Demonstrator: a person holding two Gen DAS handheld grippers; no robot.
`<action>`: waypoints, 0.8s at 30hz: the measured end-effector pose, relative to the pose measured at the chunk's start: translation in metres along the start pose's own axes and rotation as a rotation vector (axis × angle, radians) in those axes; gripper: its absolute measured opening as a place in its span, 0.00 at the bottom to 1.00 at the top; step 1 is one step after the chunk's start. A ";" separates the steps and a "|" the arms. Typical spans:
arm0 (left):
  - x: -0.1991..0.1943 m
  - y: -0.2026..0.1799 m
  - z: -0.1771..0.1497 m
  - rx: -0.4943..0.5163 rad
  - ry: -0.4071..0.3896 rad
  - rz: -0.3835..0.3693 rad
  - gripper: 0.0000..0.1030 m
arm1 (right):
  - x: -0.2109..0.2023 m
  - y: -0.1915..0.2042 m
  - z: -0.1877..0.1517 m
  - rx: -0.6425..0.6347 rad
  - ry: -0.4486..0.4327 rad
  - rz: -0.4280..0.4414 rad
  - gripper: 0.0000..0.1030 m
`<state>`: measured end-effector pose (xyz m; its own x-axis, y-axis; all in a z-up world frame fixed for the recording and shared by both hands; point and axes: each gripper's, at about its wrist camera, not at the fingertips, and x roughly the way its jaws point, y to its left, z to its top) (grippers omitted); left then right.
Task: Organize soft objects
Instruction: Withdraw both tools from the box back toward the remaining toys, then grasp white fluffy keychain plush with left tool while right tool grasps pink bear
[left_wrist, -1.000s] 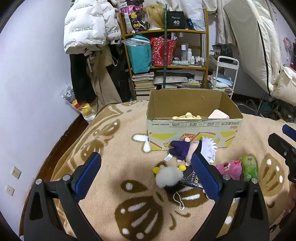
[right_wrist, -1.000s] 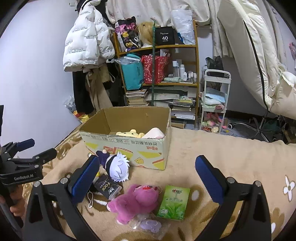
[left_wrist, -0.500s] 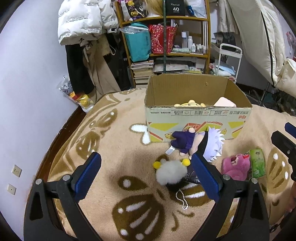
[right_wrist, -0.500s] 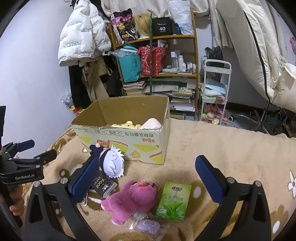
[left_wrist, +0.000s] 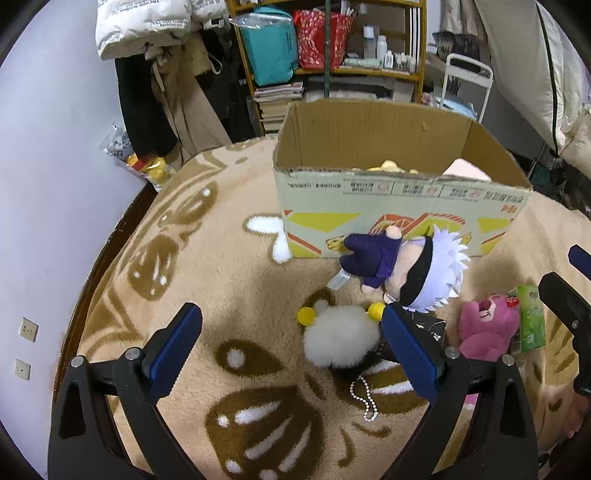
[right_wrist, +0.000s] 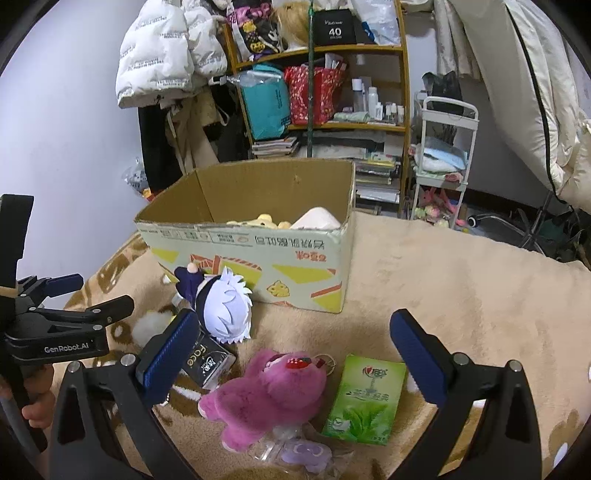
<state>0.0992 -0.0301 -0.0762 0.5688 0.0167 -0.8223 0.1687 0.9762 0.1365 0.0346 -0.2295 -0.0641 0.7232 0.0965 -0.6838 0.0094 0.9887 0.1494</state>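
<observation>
An open cardboard box (left_wrist: 388, 214) (right_wrist: 258, 243) stands on a beige blanket with a yellow plush and a pink soft item inside. In front of it lie a white-haired doll in purple (left_wrist: 413, 269) (right_wrist: 225, 302), a white fluffy pompom (left_wrist: 340, 339) (right_wrist: 147, 328), a pink bear plush (left_wrist: 487, 328) (right_wrist: 269, 391), a green tissue pack (right_wrist: 365, 398) (left_wrist: 528, 325) and a black packet (right_wrist: 207, 362). My left gripper (left_wrist: 291, 350) is open, low over the blanket just left of the pompom. My right gripper (right_wrist: 291, 354) is open above the pink bear.
A clear pouch with a purple item (right_wrist: 303, 450) lies near the bear. A bead chain (left_wrist: 365, 398) trails from the pompom. A cluttered wooden shelf (right_wrist: 325, 92), hanging coats (right_wrist: 166, 66) and a white trolley (right_wrist: 443, 158) stand behind the box. The wall (left_wrist: 48, 166) runs along the left.
Both grippers have moved forward and lower toward the toys in front of the box. Both stay open. Nothing on the blanket has moved.
</observation>
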 end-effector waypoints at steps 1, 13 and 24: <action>0.002 0.000 0.001 -0.001 0.002 0.006 0.94 | 0.002 0.000 -0.001 0.000 0.005 0.001 1.00; 0.045 0.001 0.001 -0.046 0.116 -0.025 0.94 | 0.029 0.007 -0.012 -0.013 0.089 0.006 1.00; 0.068 0.001 -0.008 -0.064 0.214 -0.044 0.94 | 0.045 0.013 -0.023 -0.033 0.176 0.000 1.00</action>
<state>0.1320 -0.0263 -0.1367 0.3767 0.0132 -0.9262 0.1337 0.9887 0.0684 0.0515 -0.2091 -0.1100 0.5914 0.1124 -0.7985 -0.0152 0.9916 0.1283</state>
